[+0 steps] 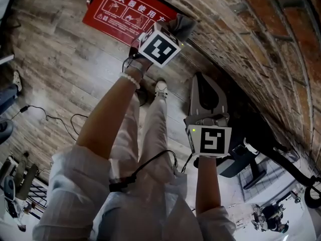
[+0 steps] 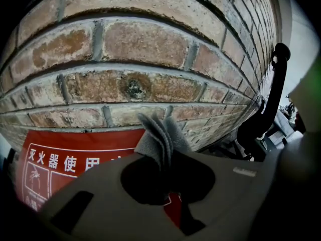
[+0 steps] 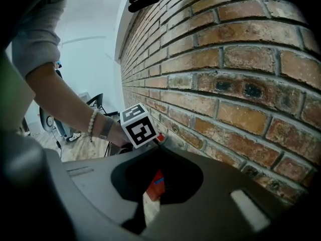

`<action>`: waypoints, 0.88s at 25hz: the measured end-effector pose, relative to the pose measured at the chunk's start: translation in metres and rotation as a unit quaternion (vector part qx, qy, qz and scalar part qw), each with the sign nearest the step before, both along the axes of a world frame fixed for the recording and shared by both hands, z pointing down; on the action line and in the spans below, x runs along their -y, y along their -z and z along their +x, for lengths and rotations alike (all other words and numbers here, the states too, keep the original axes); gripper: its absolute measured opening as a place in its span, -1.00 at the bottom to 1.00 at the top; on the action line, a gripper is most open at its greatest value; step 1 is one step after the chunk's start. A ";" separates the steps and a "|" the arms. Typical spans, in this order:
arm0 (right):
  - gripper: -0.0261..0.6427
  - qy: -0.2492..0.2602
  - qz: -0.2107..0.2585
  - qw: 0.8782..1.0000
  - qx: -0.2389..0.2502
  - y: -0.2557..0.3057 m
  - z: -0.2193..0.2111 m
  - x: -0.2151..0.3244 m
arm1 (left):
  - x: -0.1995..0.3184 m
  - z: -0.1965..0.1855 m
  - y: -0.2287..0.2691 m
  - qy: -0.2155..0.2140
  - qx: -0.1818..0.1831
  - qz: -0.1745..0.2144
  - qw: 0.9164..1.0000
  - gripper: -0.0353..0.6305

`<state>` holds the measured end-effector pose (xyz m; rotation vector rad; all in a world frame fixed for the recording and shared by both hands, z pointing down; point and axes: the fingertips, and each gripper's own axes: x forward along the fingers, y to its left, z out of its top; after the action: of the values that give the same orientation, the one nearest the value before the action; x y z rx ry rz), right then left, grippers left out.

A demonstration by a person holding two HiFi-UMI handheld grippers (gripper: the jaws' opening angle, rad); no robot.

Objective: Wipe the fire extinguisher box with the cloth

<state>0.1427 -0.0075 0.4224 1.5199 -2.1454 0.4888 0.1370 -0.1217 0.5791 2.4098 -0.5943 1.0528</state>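
Note:
The red fire extinguisher box (image 1: 120, 9) with white print stands against the brick wall at the top of the head view. My left gripper (image 1: 176, 32) is shut on a folded grey cloth (image 1: 184, 25), held at the box's right end close to the wall. In the left gripper view the cloth (image 2: 156, 134) sticks up between the jaws, with the red box (image 2: 65, 159) below left. My right gripper (image 1: 201, 80) hangs lower beside the wall, jaws together and empty. The right gripper view looks past my right gripper (image 3: 163, 147) at the left gripper's marker cube (image 3: 139, 127).
The brick wall (image 1: 251, 44) runs along the right. Black cables (image 1: 50, 119) lie on the wooden floor at left. A person's white shoe (image 1: 160, 87) is below the box. A black stand (image 1: 281, 152) and other gear sit at the lower right.

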 end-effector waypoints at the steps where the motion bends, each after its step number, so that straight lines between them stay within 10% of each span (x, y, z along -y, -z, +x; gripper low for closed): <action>1: -0.90 -0.001 -0.001 1.000 0.000 0.000 0.000 0.000 | 0.001 -0.001 0.000 -0.001 0.001 0.002 1.000 -0.85; 22: -0.90 0.014 -0.005 1.000 0.002 -0.003 -0.038 0.014 | 0.036 -0.059 0.006 0.029 0.022 0.008 0.999 -0.85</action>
<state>0.1051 -0.0219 0.4259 1.4825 -2.1611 0.4919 0.0776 -0.1580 0.5729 2.3747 -0.6854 1.0821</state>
